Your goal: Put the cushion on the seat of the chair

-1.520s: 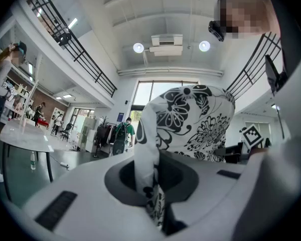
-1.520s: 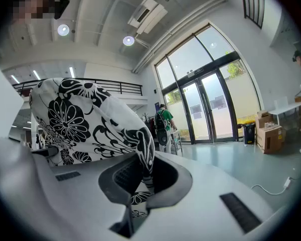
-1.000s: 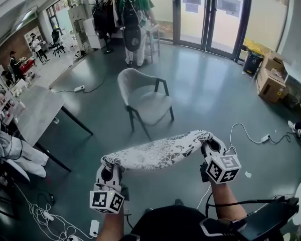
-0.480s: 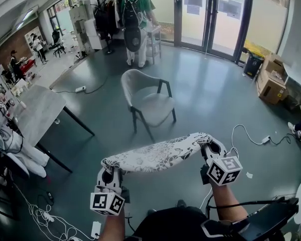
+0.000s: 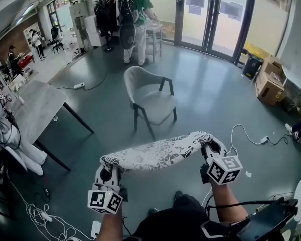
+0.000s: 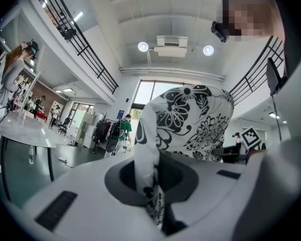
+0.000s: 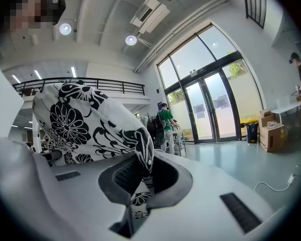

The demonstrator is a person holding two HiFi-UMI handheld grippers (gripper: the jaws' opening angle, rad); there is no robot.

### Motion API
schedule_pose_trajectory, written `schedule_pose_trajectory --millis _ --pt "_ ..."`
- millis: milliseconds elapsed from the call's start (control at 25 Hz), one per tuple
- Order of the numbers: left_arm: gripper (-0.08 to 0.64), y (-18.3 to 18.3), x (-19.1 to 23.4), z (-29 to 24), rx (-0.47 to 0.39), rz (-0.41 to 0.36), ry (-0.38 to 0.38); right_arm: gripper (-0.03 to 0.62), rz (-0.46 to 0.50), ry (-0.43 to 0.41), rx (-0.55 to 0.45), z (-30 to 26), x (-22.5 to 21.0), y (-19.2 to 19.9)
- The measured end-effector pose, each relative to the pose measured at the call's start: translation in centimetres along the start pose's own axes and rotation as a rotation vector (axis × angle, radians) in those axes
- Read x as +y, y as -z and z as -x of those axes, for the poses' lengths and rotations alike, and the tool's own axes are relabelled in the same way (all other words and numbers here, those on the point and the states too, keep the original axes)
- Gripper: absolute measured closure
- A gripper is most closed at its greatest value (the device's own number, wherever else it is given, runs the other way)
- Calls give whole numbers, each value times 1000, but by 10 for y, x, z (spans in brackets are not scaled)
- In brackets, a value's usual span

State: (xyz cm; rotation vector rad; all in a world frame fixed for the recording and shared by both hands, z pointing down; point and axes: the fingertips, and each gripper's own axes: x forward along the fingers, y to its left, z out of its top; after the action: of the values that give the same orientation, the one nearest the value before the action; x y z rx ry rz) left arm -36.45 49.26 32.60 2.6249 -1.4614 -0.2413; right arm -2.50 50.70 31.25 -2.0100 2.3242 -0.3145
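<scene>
Grips soft, light, likely floppy cushion [image 5: 158, 153] at its 2 ends, with left gripper [image 5: 109, 170] and right gripper [image 5: 210, 147] clamped on fabric, short of far chair [image 5: 155, 104].

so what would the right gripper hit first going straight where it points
The cushion clamped in the right gripper; beyond it the way looks free toward the far person in green, depth unclear.

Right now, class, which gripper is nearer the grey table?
Left. The left gripper grips the cushion at the end toward the grey table; the right gripper grips the opposite end, farther away.
</scene>
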Motion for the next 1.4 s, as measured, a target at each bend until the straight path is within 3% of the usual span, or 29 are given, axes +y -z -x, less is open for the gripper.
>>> schedule_pose_trajectory --millis 320,720,920,1400 --pt "538 -25 10 -53 28 9 -17 569 -19 -14 5 -53 -17 -34" --pt "538 46 20 -106 18 -17 -35 569 -22 -49 -18 -106 -71 26" --pt "538 2 1 -190 43 -72 -37 569 -39 -56 -8 -161 -120 -34" --pt "538 7 -14 -293 64 -84 -83 569 -48 -112 -3 -238 -197 -51"
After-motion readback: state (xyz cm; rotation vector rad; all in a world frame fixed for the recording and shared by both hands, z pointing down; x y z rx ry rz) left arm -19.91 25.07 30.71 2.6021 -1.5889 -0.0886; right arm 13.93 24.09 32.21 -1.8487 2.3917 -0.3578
